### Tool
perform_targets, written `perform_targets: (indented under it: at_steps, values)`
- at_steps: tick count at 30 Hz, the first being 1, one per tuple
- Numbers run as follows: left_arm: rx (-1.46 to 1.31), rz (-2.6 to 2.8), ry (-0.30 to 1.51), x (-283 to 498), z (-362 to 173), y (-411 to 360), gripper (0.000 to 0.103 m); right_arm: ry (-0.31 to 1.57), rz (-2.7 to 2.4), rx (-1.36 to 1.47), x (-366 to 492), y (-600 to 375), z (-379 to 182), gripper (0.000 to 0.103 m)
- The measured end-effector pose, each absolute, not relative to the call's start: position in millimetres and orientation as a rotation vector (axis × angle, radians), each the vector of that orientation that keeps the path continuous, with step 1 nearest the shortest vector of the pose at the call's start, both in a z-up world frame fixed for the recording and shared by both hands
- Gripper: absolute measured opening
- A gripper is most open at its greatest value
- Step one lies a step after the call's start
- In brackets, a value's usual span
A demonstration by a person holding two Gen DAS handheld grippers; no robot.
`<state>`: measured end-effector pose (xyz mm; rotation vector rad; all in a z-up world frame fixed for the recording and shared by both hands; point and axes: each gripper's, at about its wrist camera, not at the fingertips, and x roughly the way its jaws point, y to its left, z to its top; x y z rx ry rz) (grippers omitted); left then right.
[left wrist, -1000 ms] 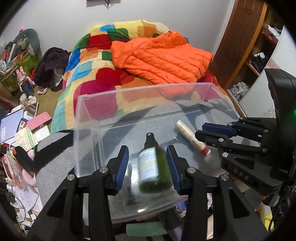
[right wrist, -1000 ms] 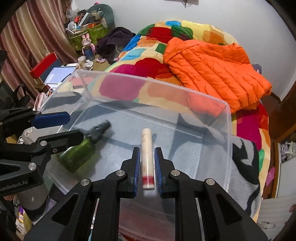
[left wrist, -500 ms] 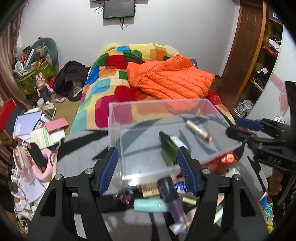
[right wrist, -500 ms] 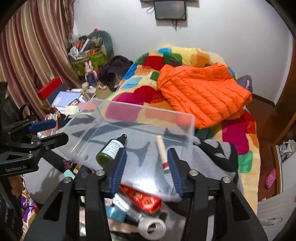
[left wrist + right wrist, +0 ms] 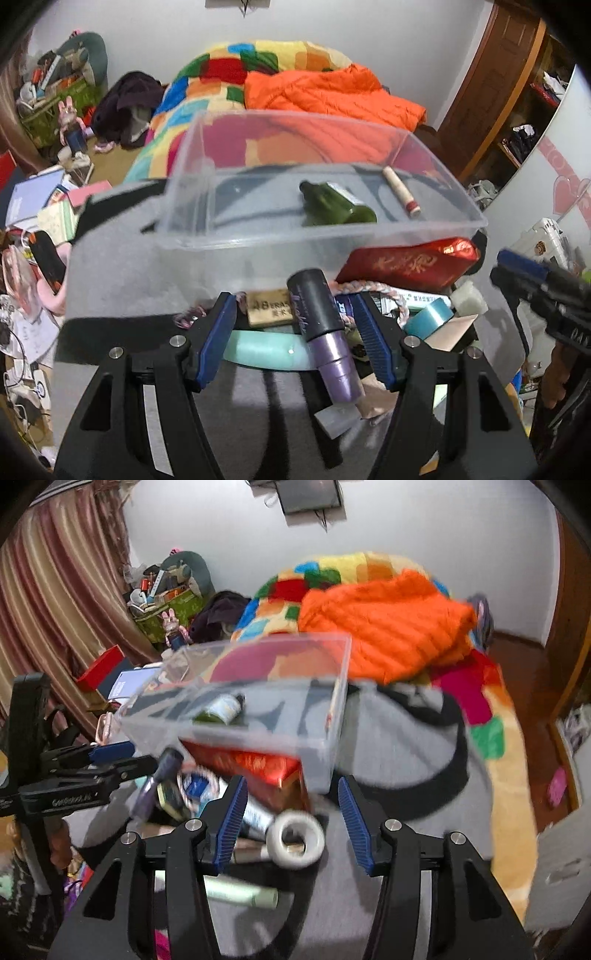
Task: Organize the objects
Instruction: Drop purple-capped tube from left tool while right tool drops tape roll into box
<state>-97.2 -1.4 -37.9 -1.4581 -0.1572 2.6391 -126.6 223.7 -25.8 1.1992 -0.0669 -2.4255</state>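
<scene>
Clear bin (image 5: pixel 258 236) sat on the grey blanket (image 5: pixel 122 266); inside lay the green bottle (image 5: pixel 334 208) and, right of it, the cream tube (image 5: pixel 400 192). My left gripper (image 5: pixel 291 339) and right gripper (image 5: pixel 291 816): jaws wide apart, holding nothing, over near clutter including the purple tube (image 5: pixel 325 328).

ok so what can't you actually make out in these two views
- Cream tube: shows in the left wrist view; in the right wrist view I cannot find it in the clear bin.
- Green bottle label: motion blur, unreadable.
- Mint tube: ends hidden by left gripper.
</scene>
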Motion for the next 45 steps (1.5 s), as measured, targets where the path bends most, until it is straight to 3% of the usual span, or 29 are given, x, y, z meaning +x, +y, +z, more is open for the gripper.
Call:
perform_targets:
  at_steps: [6, 7, 9, 11, 14, 15, 31, 45]
  values:
    - [-1.48, 2.627, -0.216, -106, -49, 0, 0.061, -0.143, -2.376, 1.267, -122, 228, -51, 0.047]
    - [-1.489, 2.621, -0.227, -107, -52, 0, 0.055, -0.155, -2.368, 1.274, -123, 228, -54, 0.047]
    - [-1.485, 2.634, -0.217, -106, -54, 1, 0.052, -0.165, -2.358, 1.285, -122, 227, -60, 0.047]
    - [-1.471, 2.641, -0.2, -104, -53, 3, 0.039, -0.159, -2.352, 1.291, -120, 226, -65, 0.047]
    - [-1.457, 2.619, -0.221, -101, -51, 3, 0.025, -0.146, -2.37, 1.28, -116, 224, -66, 0.039]
    - [-1.452, 2.633, -0.207, -100, -49, 3, 0.025, -0.133, -2.375, 1.276, -115, 223, -65, 0.035]
    - [-1.256, 2.765, -0.267, -67, 3, -25, 0.025, -0.097, -2.462, 1.094, -95, 222, -19, 0.035]
    - [-1.058, 2.858, -0.307, -79, 63, -43, 0.025, -0.092, -2.508, 0.93, -128, 203, 23, 0.035]
